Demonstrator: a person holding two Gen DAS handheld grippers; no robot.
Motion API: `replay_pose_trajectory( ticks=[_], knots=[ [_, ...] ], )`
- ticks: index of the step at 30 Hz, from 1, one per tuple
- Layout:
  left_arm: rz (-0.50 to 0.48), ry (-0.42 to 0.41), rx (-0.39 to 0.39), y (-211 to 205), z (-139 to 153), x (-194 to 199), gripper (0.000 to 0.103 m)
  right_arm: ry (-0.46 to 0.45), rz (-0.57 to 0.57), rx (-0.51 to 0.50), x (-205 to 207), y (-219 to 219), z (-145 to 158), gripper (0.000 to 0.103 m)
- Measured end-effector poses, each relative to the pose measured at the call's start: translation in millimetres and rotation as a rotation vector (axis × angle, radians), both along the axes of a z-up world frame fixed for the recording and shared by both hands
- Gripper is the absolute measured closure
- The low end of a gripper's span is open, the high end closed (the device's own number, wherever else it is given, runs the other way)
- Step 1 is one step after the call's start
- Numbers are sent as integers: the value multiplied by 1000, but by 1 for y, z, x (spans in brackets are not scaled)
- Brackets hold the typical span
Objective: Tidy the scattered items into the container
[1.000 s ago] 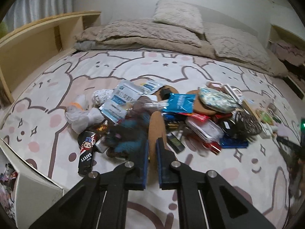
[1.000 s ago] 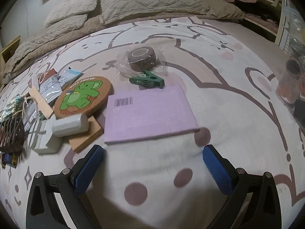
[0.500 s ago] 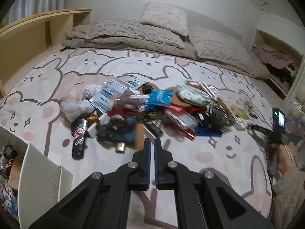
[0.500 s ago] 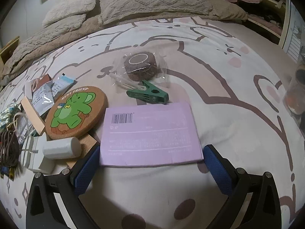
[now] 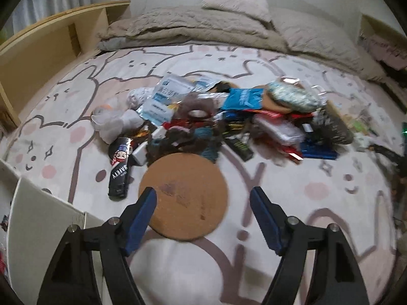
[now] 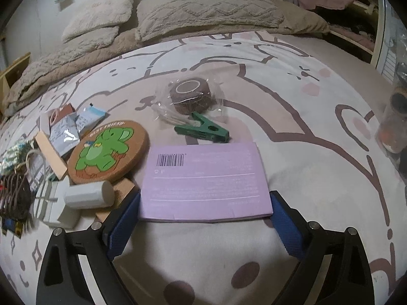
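A: Scattered items (image 5: 229, 124) lie heaped mid-bed on the bunny-print bedspread (image 5: 318, 203); white container (image 5: 38, 218) sits at lower left of the left view. Left gripper (image 5: 203, 200)?

B: Angled steeply down at the bed. Jaws have just been opening and stand wide; one plain round cork coaster (image 5: 184, 195) lies flat between them, pads not pressing on it.

A: Right gripper (image 6: 204, 207)?

B: Also pitched down. Jaws have just been closing a little, set on either side of one flat lilac card box with a barcode (image 6: 204, 180); both pads appear to meet its near corners, though a firm clamp cannot be confirmed.

A: Counts near the box?

B: One green plastic clothes peg (image 6: 202, 131), one brown tape roll in clear wrap (image 6: 190, 94), one round cork coaster with a green elephant (image 6: 108, 151), one pale grey cylinder (image 6: 89, 194).
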State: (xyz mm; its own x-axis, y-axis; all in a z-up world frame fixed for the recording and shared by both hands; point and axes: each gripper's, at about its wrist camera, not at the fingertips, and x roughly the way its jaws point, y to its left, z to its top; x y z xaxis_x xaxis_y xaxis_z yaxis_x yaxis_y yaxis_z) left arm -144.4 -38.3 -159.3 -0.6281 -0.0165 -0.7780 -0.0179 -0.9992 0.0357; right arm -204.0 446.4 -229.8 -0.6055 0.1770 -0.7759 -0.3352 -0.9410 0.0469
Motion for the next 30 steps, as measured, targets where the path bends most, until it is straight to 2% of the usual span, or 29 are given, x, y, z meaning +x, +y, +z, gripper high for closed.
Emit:
replay_pose_trajectory(
  ticks=[2, 6, 11, 14, 16, 19, 22, 28, 30],
  knots=[
    [8, -11, -21, 0, -7, -9, 17, -4, 5, 7, 4, -3, 0, 7],
    [31, -49, -81, 0, -27, -27, 16, -9, 13, 7, 12, -7, 0, 7],
    [95, -93, -104, -8, -46, -41, 10, -12, 18, 12, 22, -13, 0, 7],
    [123, -93, -50, -19, -48, -43, 12, -11, 19, 11, 27, -16, 1, 7],
    [144, -87, -30, -25, -45, -42, 30, -9, 20, 5, 33, -18, 2, 7],
    [153, -81, 29, -36, -40, -39, 44, -9, 29, 9, 41, -24, 3, 7],
    [139, -66, 14, -34, -33, -34, 60, -13, 51, 12, 51, -32, 4, 7],
    [98, -80, -4, -31, -30, -27, 71, -31, 109, 29, 75, -52, 7, 7],
    [95, -83, 5, -33, -30, -25, 71, -38, 123, 34, 82, -59, 8, 7]
  ],
)
